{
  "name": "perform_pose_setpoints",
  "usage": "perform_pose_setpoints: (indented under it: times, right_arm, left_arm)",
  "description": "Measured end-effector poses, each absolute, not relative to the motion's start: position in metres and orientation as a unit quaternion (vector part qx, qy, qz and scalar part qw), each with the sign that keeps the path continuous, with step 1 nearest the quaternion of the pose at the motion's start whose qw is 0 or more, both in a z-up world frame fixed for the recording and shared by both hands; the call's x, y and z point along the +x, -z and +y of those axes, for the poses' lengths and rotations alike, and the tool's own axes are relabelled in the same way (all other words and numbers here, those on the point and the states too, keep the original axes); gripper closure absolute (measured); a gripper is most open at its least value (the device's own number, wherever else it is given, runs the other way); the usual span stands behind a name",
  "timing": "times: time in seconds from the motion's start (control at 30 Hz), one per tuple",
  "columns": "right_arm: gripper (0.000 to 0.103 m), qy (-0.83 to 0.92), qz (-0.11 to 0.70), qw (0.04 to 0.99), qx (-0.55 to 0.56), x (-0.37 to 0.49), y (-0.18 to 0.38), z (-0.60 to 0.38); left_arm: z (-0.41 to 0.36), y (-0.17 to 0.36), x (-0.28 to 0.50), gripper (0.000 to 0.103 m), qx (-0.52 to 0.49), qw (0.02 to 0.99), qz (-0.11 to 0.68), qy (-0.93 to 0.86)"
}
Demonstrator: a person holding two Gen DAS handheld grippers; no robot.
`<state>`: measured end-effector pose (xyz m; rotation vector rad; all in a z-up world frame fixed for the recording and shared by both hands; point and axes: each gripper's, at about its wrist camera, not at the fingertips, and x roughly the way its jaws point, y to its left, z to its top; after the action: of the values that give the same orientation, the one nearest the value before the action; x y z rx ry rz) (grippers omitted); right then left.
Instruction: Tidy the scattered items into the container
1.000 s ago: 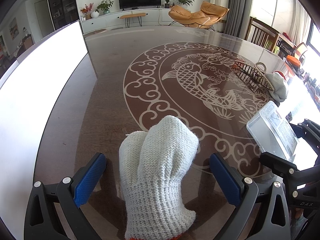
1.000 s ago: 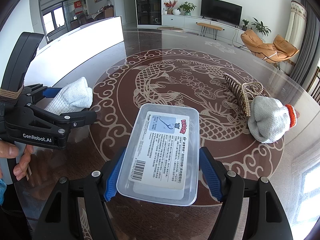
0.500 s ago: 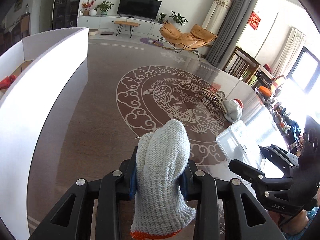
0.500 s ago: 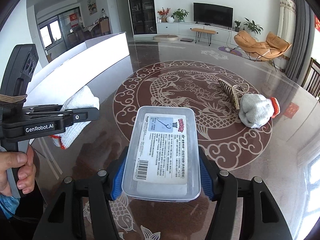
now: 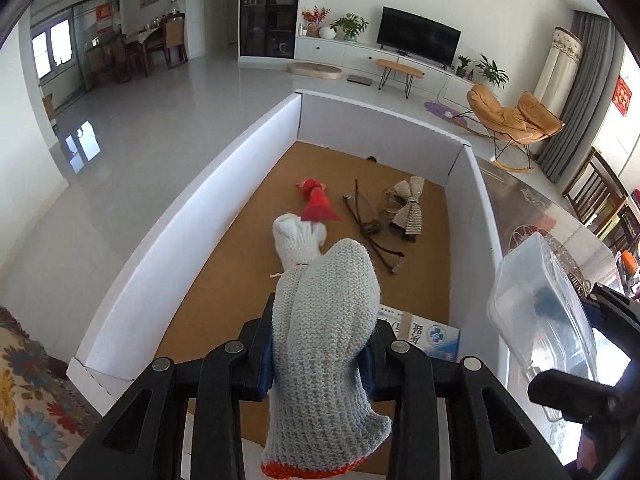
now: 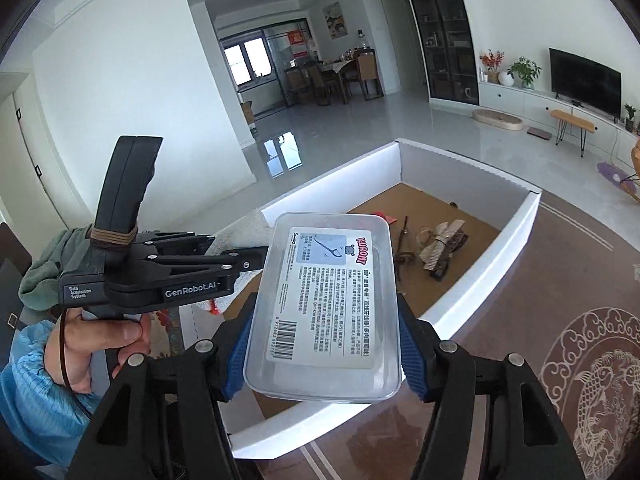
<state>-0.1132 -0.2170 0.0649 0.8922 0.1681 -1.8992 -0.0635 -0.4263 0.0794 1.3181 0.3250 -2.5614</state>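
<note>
"KUROMI" label (image 6: pixel 335 296) on plastic box (image 6: pixel 256 364)

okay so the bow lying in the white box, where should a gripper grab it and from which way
Grip the bow at its narrow knotted centre, coming from above with the fingers straddling the waist. It lies flat on the box floor with loops flaring both ways, so the waist is the slimmest, firmest part; the twigs beside it crowd a side approach.
</note>
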Motion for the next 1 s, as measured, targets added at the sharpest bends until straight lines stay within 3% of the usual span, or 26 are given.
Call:
perform_pose_setpoints:
  times: [0.13,0.3,0.57,0.63,0.7,0.83,1.0]
  right_arm:
    - [0.040,0.735,0.112,0.514,0.427,-0.103,-0.018,-0.283]
    - [0.036,0.703,0.174,0.505,0.470,-0.100,0.019,-0.306]
    - [0.037,0.717,0.090,0.520,0.456,-0.116,-0.015,-0.245]
    - [0.037,0.739,0.074,0.515,0.428,-0.109,-0.030,-0.213]
    - [0.037,0.769,0.073,0.496,0.396,-0.103,-0.037,-0.172]
    - [0.037,0.837,0.087,0.382,0.382,-0.100,-0.016,-0.062]
    - [0.037,0.885,0.085,0.185,0.418,-0.109,0.038,0.093]
  left_arm:
    - [-0.455,-0.039,-0.070,0.063,0.507,0.145,0.121,0.841]
    - [-0.463,-0.022,-0.063,0.023,0.524,0.192,0.139,0.818]
    - [-0.402,-0.085,-0.045,0.023,0.448,0.175,0.110,0.870]
    - [-0.367,-0.104,-0.041,0.020,0.426,0.152,0.093,0.887]
    - [-0.325,-0.113,-0.043,0.010,0.419,0.121,0.073,0.897]
    - [-0.216,-0.101,-0.057,0.003,0.428,0.023,0.044,0.902]
    - [-0.073,-0.029,-0.085,0.003,0.471,-0.087,0.007,0.878]
